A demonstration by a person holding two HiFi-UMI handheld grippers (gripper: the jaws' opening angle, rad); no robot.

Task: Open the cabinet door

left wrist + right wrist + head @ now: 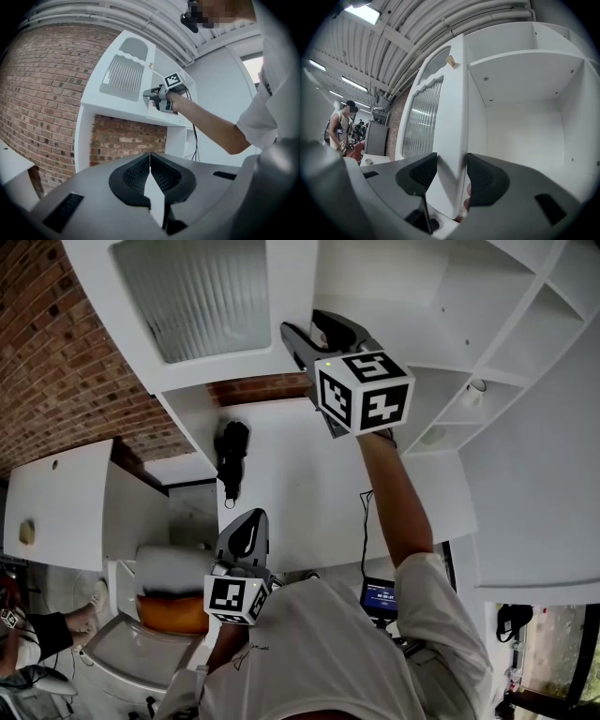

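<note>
So the cabinet door (440, 136) is already standing open. You can see straight into the cabinet (525, 126), all bare white with one shelf (525, 61) up top. The door, the one with the ribbed glass panel, points edge-on at the right tool (450, 180), and that free edge sits right between the two pads. The jaws are spread about as wide as they go. As far as I can tell they're straddling the door rather than squeezing it.

Makes sense to me: the little tan knob (450, 61) is way up high, so the edge looks like the easier place to pull from. With the door out this far, there's no reason to clamp.

The left tool (150, 176) is closed up tight with nothing in it, held low and level near the person's waist, well apart from the cabinet. I'd say it's just parked, since this is a one-hand job. My guess is the job's basically done.
</note>
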